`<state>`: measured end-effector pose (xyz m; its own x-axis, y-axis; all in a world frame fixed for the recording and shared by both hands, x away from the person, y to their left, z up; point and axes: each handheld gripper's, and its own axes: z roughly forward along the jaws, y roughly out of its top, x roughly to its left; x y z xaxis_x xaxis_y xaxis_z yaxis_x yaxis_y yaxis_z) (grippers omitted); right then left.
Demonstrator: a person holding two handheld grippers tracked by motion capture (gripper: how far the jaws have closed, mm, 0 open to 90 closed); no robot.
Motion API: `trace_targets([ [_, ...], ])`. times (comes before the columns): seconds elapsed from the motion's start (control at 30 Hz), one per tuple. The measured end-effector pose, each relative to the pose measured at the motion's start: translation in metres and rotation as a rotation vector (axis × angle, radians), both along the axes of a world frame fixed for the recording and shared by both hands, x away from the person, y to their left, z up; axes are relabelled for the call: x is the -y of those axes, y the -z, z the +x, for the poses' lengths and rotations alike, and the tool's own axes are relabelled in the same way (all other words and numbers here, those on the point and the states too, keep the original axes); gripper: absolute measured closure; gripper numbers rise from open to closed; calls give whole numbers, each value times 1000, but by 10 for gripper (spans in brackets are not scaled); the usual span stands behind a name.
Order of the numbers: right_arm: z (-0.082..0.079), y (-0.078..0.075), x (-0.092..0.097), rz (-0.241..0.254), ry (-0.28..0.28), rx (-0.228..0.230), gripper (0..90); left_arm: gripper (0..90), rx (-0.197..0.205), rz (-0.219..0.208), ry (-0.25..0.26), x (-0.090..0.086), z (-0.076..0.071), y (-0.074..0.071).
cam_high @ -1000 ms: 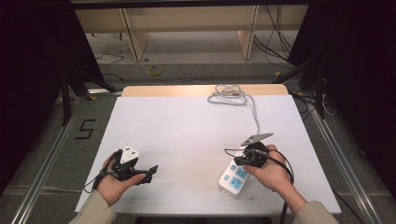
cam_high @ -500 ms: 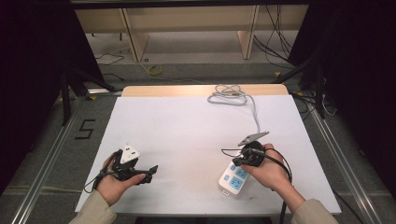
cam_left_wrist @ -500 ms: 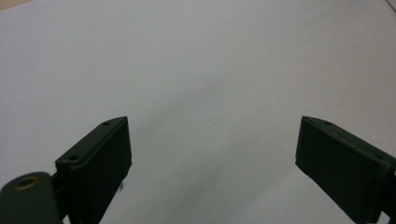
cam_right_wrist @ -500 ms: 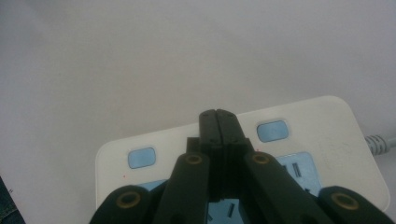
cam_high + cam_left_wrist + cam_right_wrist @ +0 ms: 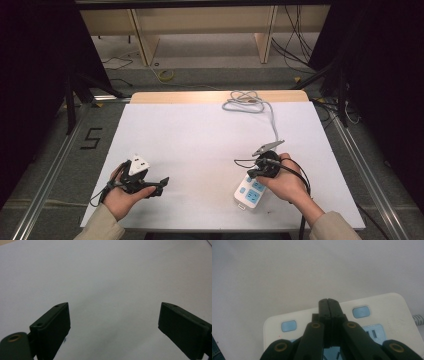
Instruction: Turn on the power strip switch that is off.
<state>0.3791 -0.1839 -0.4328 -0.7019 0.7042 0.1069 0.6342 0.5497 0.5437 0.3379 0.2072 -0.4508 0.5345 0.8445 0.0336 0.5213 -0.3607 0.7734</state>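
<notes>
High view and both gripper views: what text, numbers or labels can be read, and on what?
"5": dark figure on the floor left of the table.
Power strip: blue buttons and sockets, no readable lettering; faint marks near its edge in the right gripper view are too blurred.
Nothing else legible.

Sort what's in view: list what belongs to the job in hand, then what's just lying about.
In the job:
power strip
its grey cord
right gripper, jaws shut above the strip
left gripper, jaws open

Lying about:
yellow cable on the floor
wooden shelving behind the table
</notes>
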Motion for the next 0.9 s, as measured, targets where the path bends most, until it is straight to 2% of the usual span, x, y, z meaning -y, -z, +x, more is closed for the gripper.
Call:
trace_targets([
  [0.9, 4, 5, -6, -38, -14, -29, 900, 101, -3, 6, 6, 0, 0, 0],
])
